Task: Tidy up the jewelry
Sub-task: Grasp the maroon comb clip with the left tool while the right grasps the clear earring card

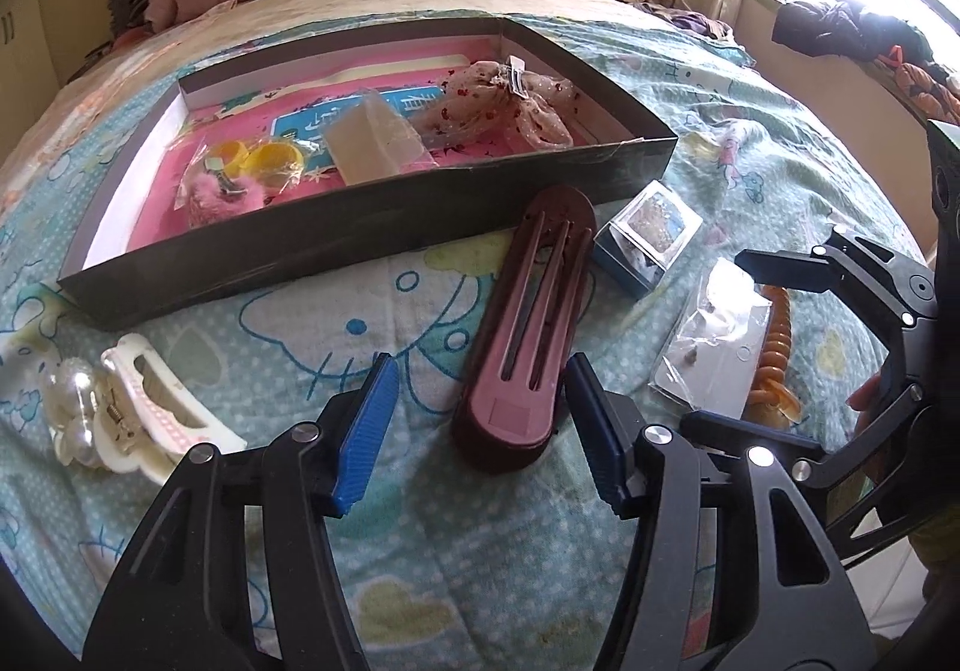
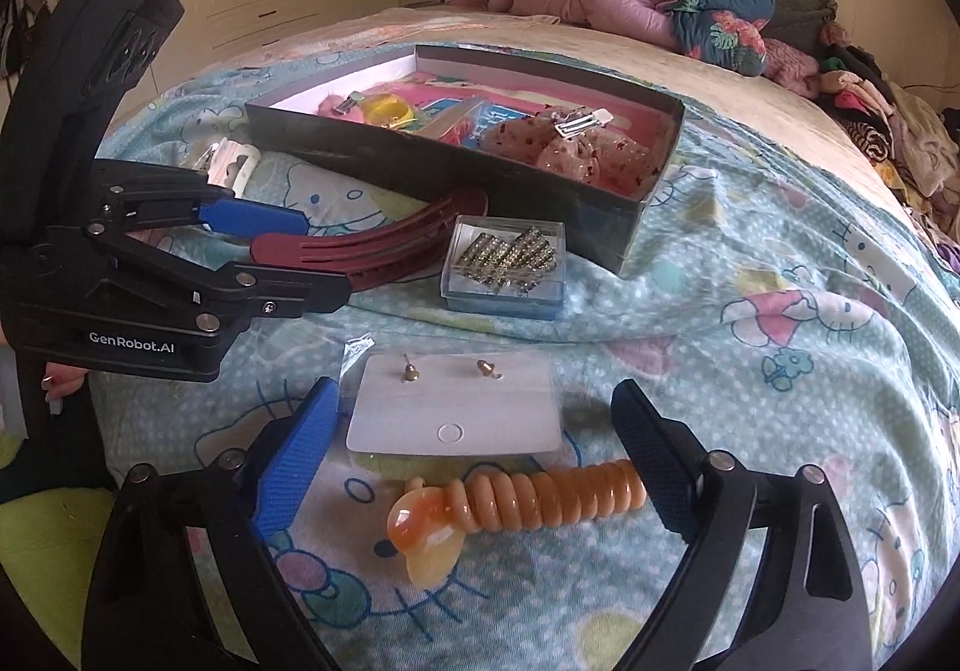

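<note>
Left gripper (image 1: 480, 431) jaws part-closed, flanking the maroon hair clip (image 1: 528, 323) near end, apparently unclamped; clip's long axis points toward box (image 1: 360, 227). Right gripper (image 2: 480, 467) apart.

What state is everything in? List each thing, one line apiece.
box: open, no lid, partly filled.
maroon hair clip: lying outside the box.
white claw clip: lying on the bedspread.
clear case: lid shut, jewelry inside.
earring card: bagged, two studs attached.
orange spiral clip: lying loose.
left gripper: open, astride the maroon hair clip.
right gripper: open above the orange spiral clip.
</note>
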The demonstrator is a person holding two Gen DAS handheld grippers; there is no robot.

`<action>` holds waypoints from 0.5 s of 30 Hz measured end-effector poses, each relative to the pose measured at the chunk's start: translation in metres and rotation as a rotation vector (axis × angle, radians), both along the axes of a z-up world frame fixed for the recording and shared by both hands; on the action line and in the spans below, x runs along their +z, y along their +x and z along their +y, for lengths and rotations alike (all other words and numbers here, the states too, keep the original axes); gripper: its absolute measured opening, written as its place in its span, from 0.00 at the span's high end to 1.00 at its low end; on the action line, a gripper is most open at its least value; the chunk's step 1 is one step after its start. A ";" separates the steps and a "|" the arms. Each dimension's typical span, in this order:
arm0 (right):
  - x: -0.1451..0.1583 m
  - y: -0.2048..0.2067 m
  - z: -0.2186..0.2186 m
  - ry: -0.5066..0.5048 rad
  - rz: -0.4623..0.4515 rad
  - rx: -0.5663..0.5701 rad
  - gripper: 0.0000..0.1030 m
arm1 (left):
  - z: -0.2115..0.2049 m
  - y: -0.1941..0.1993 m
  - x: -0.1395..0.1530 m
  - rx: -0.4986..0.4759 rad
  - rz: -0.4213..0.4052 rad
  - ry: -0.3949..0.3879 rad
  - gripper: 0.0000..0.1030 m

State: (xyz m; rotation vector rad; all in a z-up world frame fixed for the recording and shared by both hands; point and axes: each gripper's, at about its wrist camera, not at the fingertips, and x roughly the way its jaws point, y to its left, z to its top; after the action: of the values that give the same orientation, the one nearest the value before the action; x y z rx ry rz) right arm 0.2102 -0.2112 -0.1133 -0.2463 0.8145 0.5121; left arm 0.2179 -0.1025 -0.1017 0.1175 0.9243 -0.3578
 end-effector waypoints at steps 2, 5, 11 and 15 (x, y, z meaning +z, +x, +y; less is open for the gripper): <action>-0.001 0.002 0.001 0.009 0.007 0.006 0.29 | -0.002 0.003 0.000 -0.008 0.003 0.002 0.54; -0.002 0.003 0.001 0.022 0.012 0.015 0.37 | -0.006 0.005 -0.001 -0.025 0.004 0.012 0.61; 0.004 -0.001 -0.005 0.053 0.001 0.004 0.39 | -0.012 0.004 -0.001 -0.046 0.003 0.010 0.78; 0.015 -0.009 -0.011 0.072 -0.020 -0.013 0.39 | -0.011 -0.002 0.003 -0.047 -0.007 -0.011 0.79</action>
State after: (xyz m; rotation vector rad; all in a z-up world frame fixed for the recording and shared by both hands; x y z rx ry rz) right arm 0.2013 -0.2225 -0.0988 -0.1796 0.7762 0.5248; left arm 0.2162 -0.1133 -0.0985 0.1309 0.9135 -0.4058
